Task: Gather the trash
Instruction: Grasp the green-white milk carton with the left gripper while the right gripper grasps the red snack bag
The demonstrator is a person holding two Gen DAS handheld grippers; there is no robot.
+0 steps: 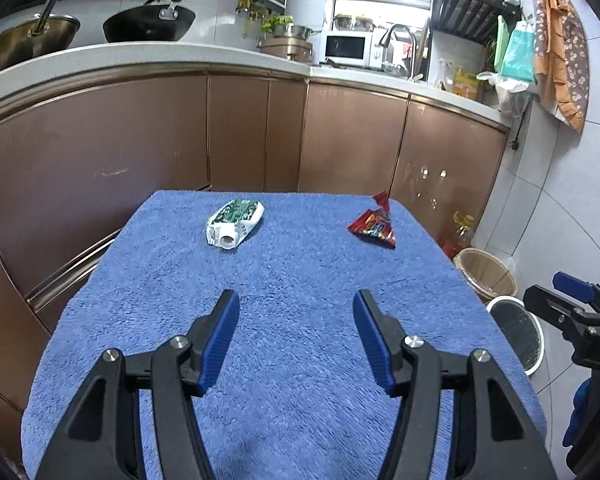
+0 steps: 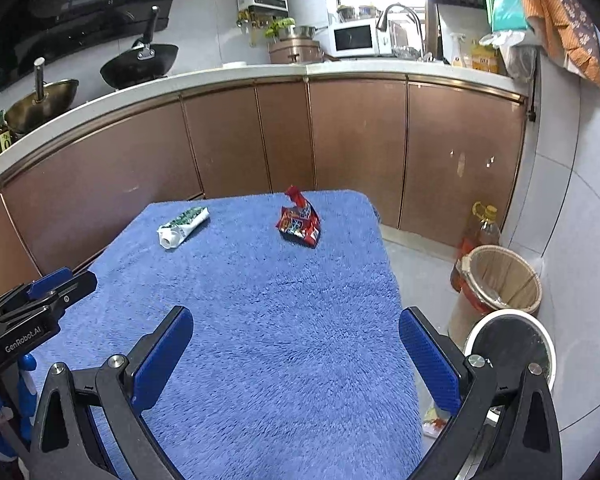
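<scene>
Trash here means two pieces on the blue-towelled worktop (image 1: 300, 320): a crushed green-and-white carton (image 1: 235, 223) at far left and a red snack wrapper (image 1: 374, 226) at far right, well apart from each other and both well ahead of the fingers.

The carton lies flat, its long axis running away and to the right, its white spout end turned toward the near edge. It sits just left of the line the left gripper (image 1: 296, 300) points along, so that hand looks the nearer one for it. Those fingers are spread wide with nothing between them.

The wrapper (image 2: 300, 224) is crumpled, one twisted corner sticking up, and lies almost straight ahead of the right gripper (image 2: 296, 320), whose fingers are likewise spread and empty; this hand seems best placed for it.

Nothing stands between either gripper and its piece, only bare towel. On the floor to the right of the worktop stand a wooden bucket (image 2: 500, 276), a white-rimmed bin (image 2: 512, 344) just nearer, and an oil bottle (image 2: 482, 224) behind them.
</scene>
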